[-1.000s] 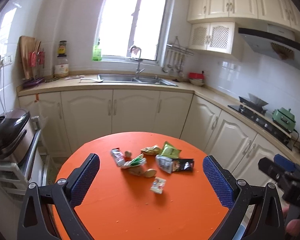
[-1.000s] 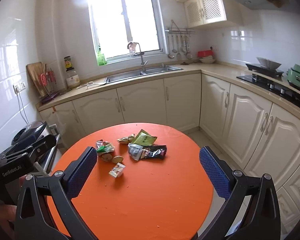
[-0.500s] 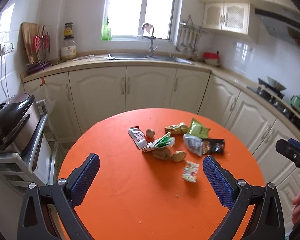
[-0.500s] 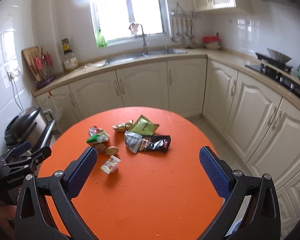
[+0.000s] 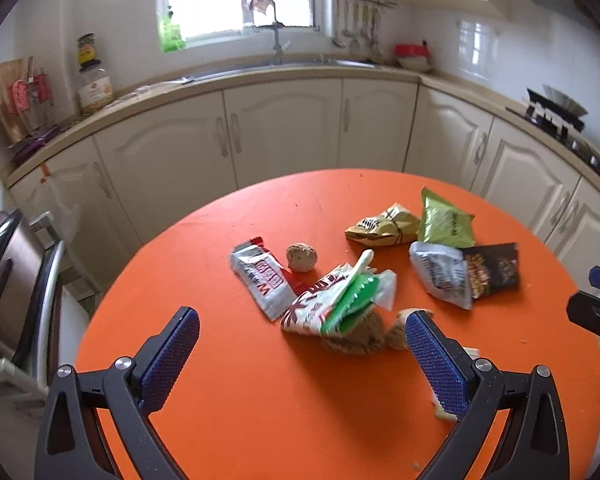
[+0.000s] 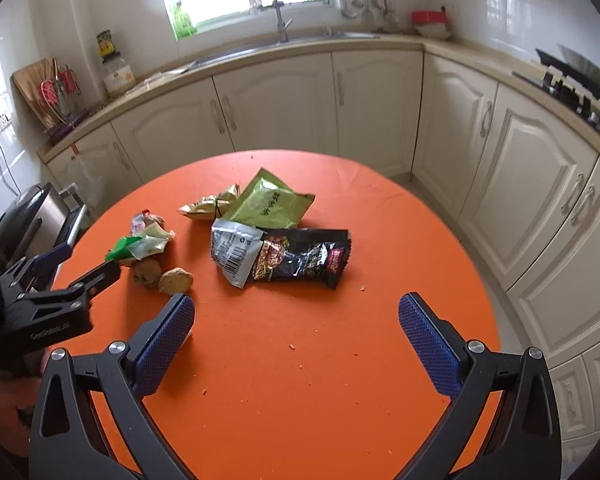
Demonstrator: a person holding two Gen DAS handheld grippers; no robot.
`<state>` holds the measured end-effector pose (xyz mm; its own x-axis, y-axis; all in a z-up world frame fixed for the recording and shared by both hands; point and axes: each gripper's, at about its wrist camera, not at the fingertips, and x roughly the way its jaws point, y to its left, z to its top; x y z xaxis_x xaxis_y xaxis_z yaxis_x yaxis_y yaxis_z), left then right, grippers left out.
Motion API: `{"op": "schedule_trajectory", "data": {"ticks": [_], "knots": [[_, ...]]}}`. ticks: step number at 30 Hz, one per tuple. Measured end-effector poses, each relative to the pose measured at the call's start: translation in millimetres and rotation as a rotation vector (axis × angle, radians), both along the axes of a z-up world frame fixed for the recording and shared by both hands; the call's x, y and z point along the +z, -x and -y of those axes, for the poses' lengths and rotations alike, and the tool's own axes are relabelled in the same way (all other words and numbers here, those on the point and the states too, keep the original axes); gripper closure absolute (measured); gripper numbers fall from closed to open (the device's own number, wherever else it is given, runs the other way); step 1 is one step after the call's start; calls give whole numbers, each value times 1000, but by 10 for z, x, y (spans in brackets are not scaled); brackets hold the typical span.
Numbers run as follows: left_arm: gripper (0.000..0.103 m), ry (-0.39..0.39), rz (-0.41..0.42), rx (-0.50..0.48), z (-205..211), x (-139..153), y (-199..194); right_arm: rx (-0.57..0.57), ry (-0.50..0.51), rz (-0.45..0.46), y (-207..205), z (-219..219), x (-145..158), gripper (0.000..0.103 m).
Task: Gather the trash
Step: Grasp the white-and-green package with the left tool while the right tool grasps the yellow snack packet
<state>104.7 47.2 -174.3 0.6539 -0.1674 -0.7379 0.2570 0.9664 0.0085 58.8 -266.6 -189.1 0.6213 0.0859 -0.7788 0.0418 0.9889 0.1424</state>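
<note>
Blue-padded left gripper and right gripper both gape wide, empty, above the round orange table, near crumpled snack wrappers.

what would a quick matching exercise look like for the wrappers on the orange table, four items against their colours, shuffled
Items:
1. flat packet farthest toward the cabinets
2. crumpled wrapper touching its left edge
3. long wrapper nearest the right gripper
4. torn pouch overlapping that long wrapper's left end

Colours:
A. silver with a barcode
B. green
C. black
D. gold

Pairs: 1-B, 2-D, 3-C, 4-A
</note>
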Motion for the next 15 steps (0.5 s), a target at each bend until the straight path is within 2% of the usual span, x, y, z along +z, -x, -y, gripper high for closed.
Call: {"op": "schedule_trajectory", "data": {"ticks": [2,5,7,8,12,15], "knots": [[7,6,-21,-20,17,-104,-218,-1,-4,-11,-39,-14,-57,0],[20,71,-54,-68,-8,-193,-528,3,-6,-25,-65,-53,-118,0],[43,85,-70,-97,7,-226,-752,10,-6,-31,-83,-95,-140,0],[47,87,-79,-111,25,-247,-844,17,-7,-31,-86,-122,-143,0],[60,91,-51,-139,17,-236,-1106,45,-17,-39,-92,-238,-169,0],[67,135,-55,-143,-48,-212,-1288,61,-24,-46,-88,-326,-206,0]]}}
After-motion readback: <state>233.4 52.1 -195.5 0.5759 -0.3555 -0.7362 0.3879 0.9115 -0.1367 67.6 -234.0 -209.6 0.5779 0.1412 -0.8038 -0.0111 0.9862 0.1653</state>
